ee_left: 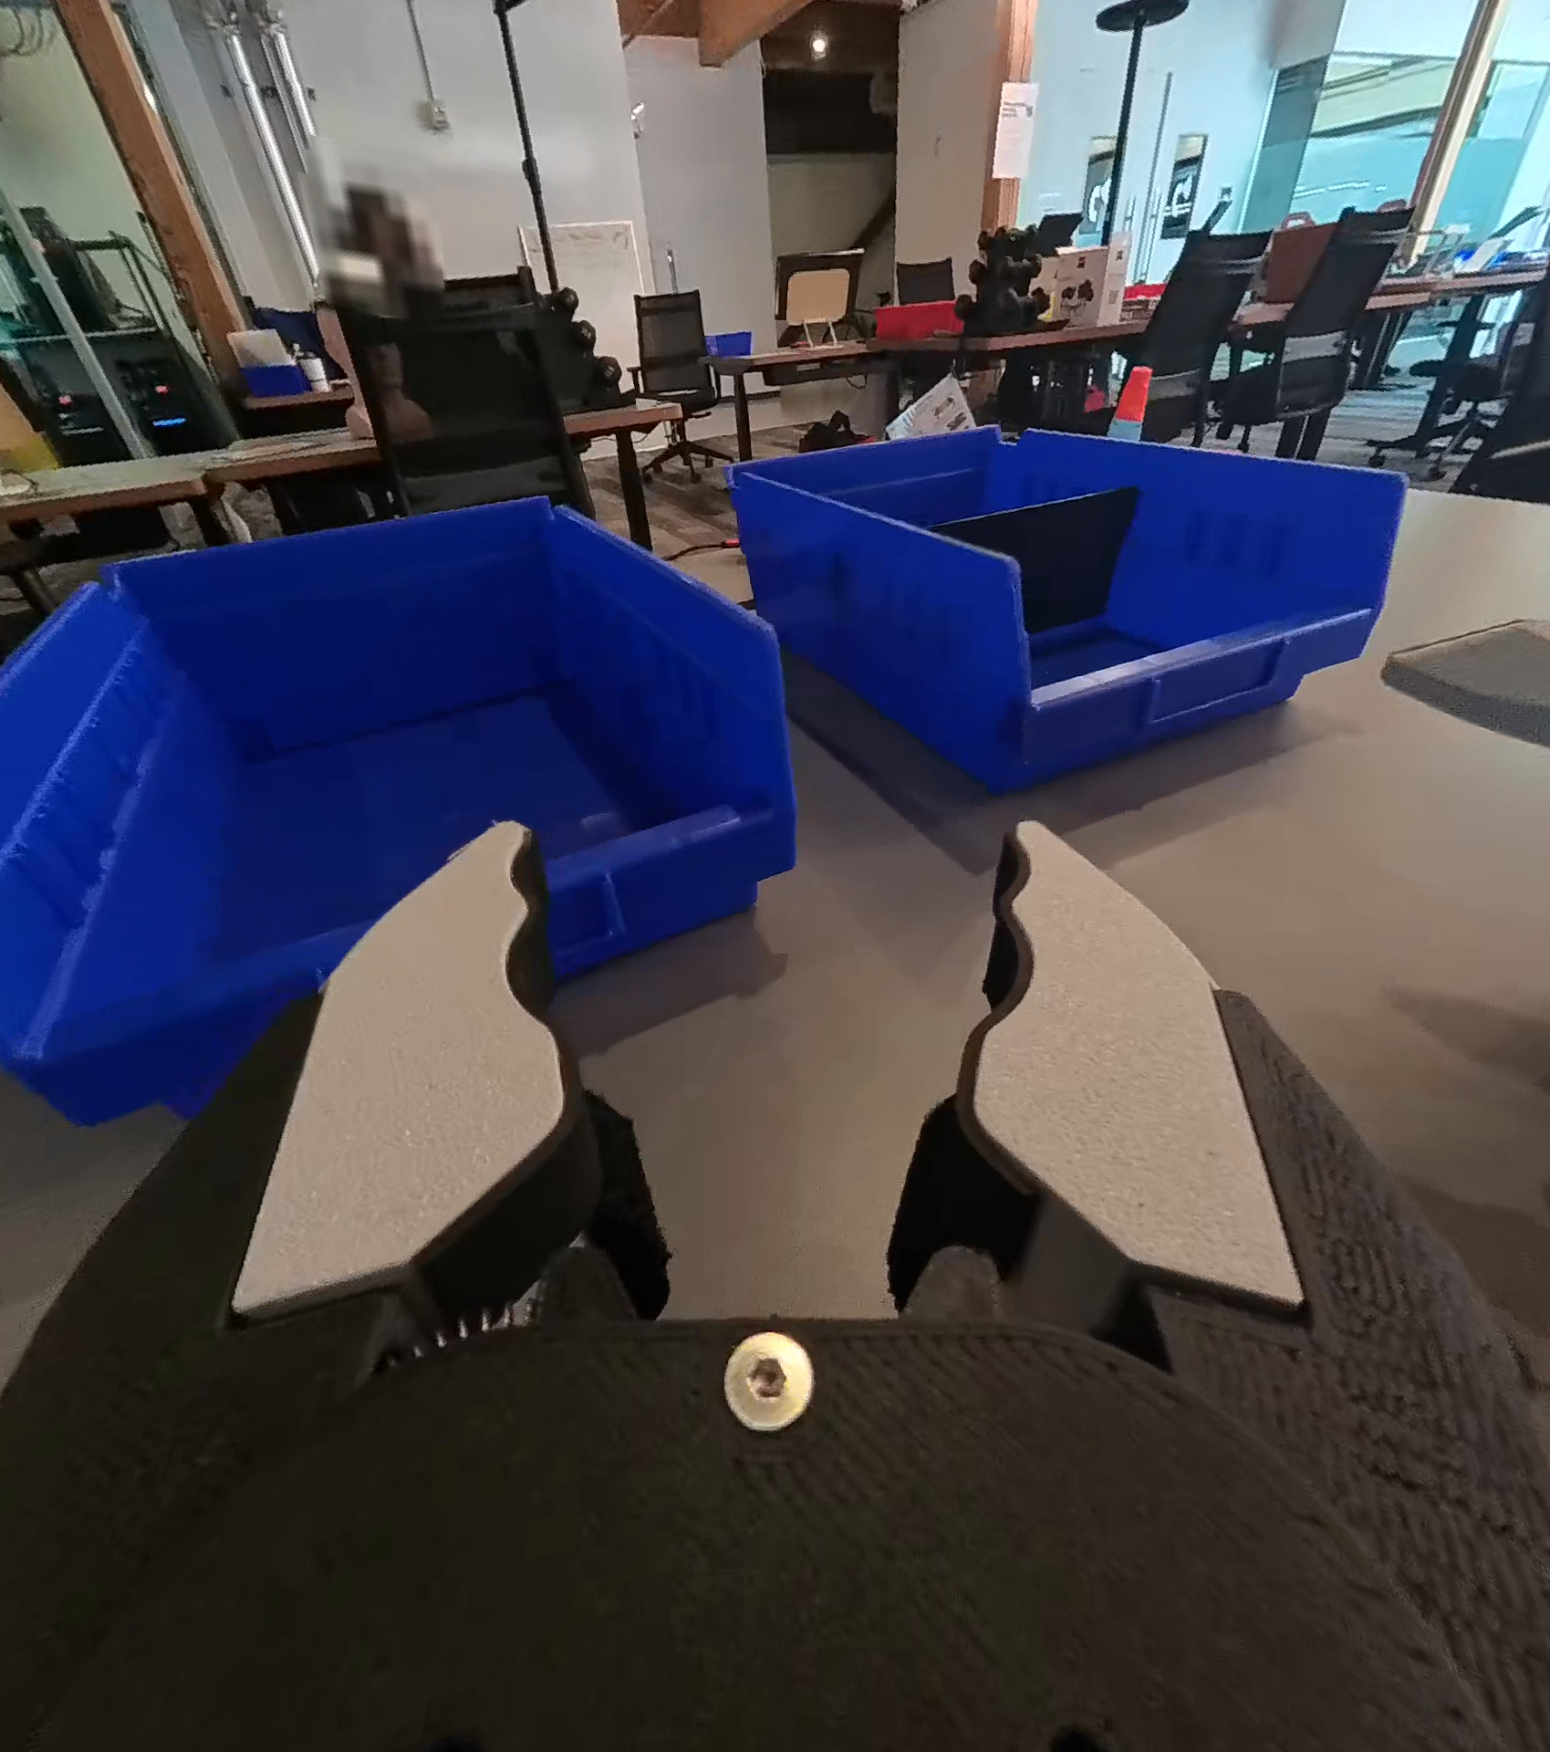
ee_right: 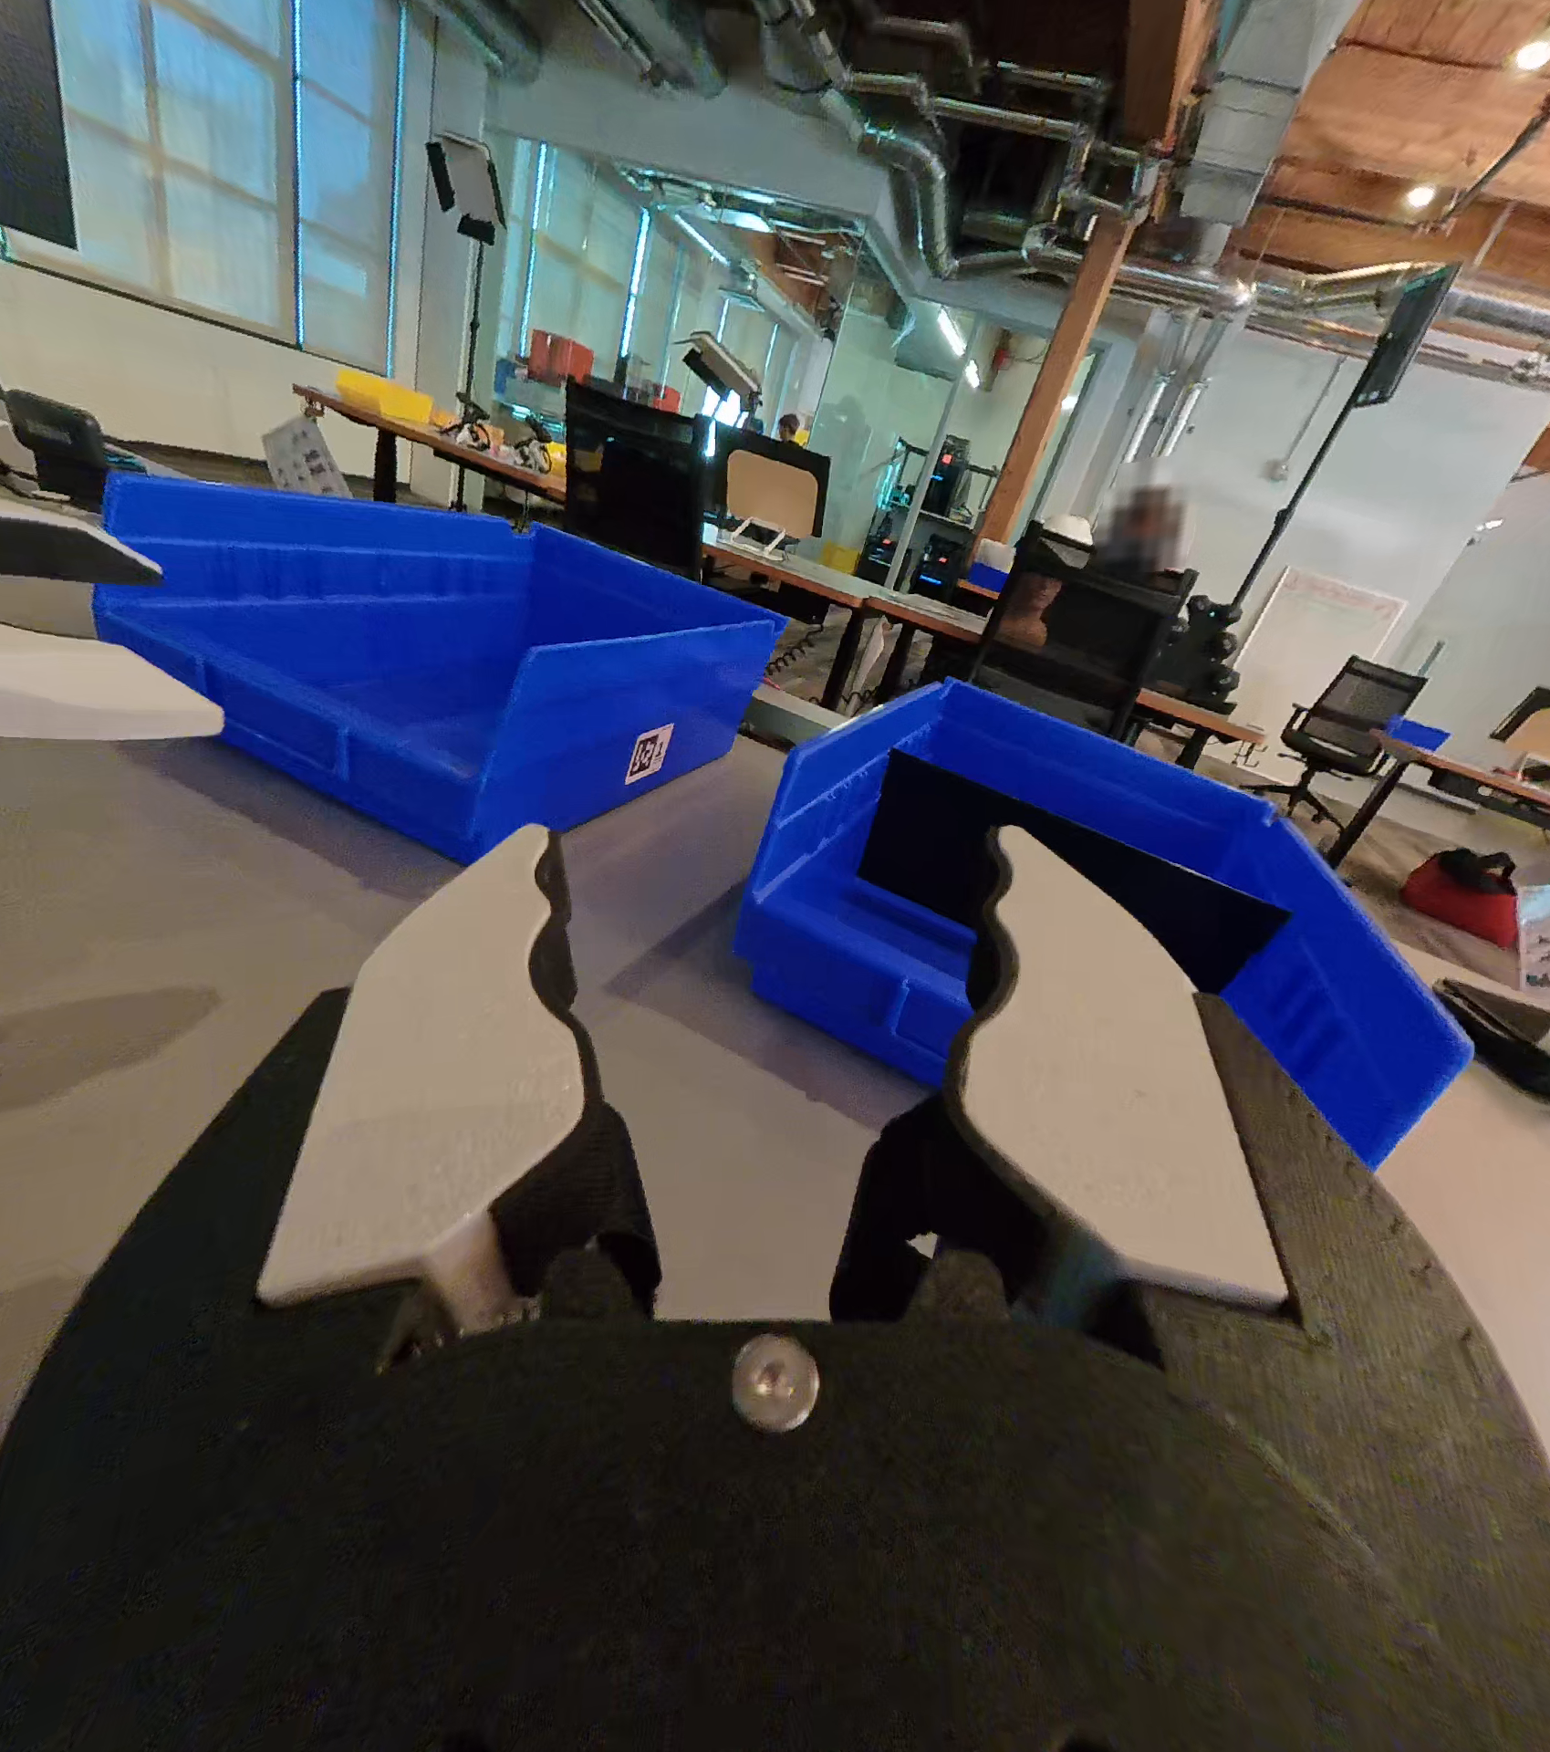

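Two blue bins on the grey desk [ee_left: 847,1062]: the near bin [ee_left: 325,806] sits just ahead-left of the left gripper [ee_left: 766,853], the divider bin [ee_left: 1084,607] with its black divider [ee_left: 1050,559] farther ahead-right. Both look like light, stiff, smooth plastic, best pinched by a thin wall or low front lip. Left gripper and right gripper [ee_right: 775,853] hang spread and empty over bare desk, whose edge falls just behind the bins.

Glossy blue plastic bins [ee_left: 354,758], matt grey table [ee_left: 1226,901], rough black printed gripper body [ee_left: 752,1564] with perhaps metal fingers [ee_left: 430,1062]
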`<state>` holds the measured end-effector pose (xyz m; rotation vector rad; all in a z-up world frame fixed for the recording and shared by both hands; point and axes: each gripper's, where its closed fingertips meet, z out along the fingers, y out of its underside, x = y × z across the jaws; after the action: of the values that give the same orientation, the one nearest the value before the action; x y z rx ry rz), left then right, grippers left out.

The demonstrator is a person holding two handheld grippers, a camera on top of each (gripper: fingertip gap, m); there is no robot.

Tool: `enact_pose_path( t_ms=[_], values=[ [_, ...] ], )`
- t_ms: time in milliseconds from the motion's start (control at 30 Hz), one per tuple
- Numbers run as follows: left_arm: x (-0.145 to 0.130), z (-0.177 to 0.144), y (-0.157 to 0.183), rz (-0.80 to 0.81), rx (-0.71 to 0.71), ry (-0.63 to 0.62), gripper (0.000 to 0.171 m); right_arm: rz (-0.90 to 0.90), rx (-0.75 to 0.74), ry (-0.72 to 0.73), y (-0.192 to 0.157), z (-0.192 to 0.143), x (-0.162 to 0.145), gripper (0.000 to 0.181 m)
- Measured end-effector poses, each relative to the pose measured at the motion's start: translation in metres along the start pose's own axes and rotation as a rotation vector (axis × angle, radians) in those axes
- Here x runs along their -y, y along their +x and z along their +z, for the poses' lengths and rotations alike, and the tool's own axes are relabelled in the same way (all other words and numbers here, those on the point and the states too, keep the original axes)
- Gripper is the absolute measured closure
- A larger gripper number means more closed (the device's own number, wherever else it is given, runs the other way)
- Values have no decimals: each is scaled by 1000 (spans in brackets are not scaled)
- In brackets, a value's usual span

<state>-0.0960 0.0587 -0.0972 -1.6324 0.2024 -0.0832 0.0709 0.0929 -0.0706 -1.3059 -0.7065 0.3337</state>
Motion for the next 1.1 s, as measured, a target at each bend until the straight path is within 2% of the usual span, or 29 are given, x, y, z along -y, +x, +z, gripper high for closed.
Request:
enact_pose_path(
  t_ms=[400,533,633,833,933,1100],
  values=[
    [-6,2,-7,-71,1,-27,87,-2,-58,-43,11,5,-9,103],
    [-5,2,-15,-54,62,-27,88,20,-54,-62,12,8,-13,108],
    [1,5,-22,-66,106,-32,94,18,-50,-73,10,8,-14,112],
    [16,3,-46,-51,141,-36,93,-9,-50,-87,6,5,-16,112],
    [16,17,-21,-140,52,-68,92,38,-41,-103,4,0,-18,112],
    [28,49,44,-8,23,-47,97,60,-46,-95,7,-22,-16,113]
  ],
)
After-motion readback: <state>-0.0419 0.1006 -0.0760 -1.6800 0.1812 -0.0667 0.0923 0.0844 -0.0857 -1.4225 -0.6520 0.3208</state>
